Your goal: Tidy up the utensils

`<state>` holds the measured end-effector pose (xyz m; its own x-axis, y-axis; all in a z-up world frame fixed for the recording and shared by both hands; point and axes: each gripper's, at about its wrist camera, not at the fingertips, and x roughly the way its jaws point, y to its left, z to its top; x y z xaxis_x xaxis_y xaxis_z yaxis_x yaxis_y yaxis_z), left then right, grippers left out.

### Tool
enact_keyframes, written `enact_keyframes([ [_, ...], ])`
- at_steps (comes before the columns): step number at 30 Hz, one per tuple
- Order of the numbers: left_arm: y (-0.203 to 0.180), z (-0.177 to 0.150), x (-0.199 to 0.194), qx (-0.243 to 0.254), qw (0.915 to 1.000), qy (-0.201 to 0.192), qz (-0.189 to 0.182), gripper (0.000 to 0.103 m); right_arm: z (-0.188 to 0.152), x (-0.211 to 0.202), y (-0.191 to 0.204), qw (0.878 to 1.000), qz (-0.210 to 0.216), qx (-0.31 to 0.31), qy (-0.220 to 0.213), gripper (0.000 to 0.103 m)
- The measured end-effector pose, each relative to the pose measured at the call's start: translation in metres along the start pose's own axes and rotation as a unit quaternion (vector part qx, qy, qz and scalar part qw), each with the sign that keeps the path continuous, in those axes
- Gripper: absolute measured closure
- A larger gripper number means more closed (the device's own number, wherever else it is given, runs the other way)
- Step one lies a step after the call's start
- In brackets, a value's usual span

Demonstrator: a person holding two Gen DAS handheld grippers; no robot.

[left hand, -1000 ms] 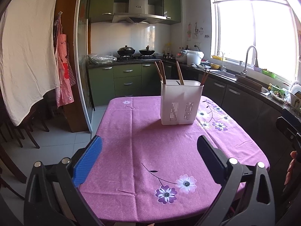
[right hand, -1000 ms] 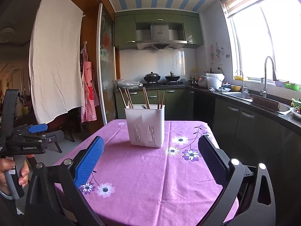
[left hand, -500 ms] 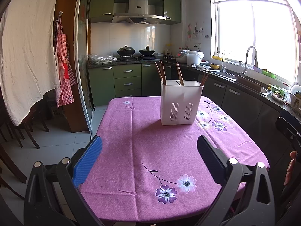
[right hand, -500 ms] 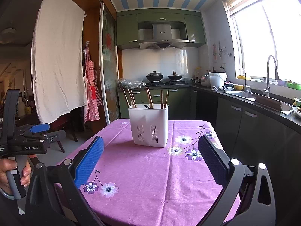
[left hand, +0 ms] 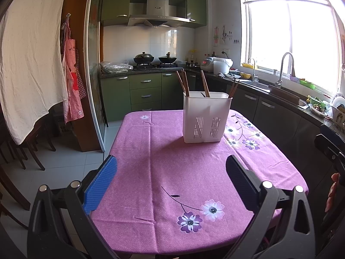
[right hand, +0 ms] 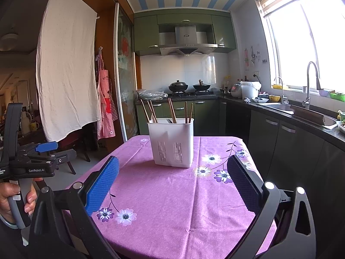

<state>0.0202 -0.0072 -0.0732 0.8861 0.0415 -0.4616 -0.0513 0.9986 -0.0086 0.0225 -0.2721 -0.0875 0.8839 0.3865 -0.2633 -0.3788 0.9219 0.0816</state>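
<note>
A white slotted utensil holder stands upright on the purple flowered tablecloth, toward the far side of the table. Several brown chopsticks stick up from its compartments. It also shows in the right wrist view, with chopsticks and a fork tip inside. My left gripper is open and empty, held over the table's near half. My right gripper is open and empty, short of the holder. The left gripper's body shows at the left edge of the right wrist view.
Green kitchen cabinets and a stove with two pans lie beyond the table. A dark counter with a sink and tap runs along the right. A white sheet and an apron hang at left, with chairs below.
The right gripper has moved slightly nearer the table and lower, so the holder sits a little larger in its view. The left gripper has barely moved. Both stay open.
</note>
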Motion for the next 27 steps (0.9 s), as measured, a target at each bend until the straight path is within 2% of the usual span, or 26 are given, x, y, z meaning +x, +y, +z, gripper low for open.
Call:
enact_keyframes([
  [27, -0.0031, 0.0001, 0.0009, 0.002, 1.0000, 0.003, -0.003, 0.007, -0.0014, 0.0034, 0.0033, 1.000, 0.005, 0.004, 0.008, 0.004],
])
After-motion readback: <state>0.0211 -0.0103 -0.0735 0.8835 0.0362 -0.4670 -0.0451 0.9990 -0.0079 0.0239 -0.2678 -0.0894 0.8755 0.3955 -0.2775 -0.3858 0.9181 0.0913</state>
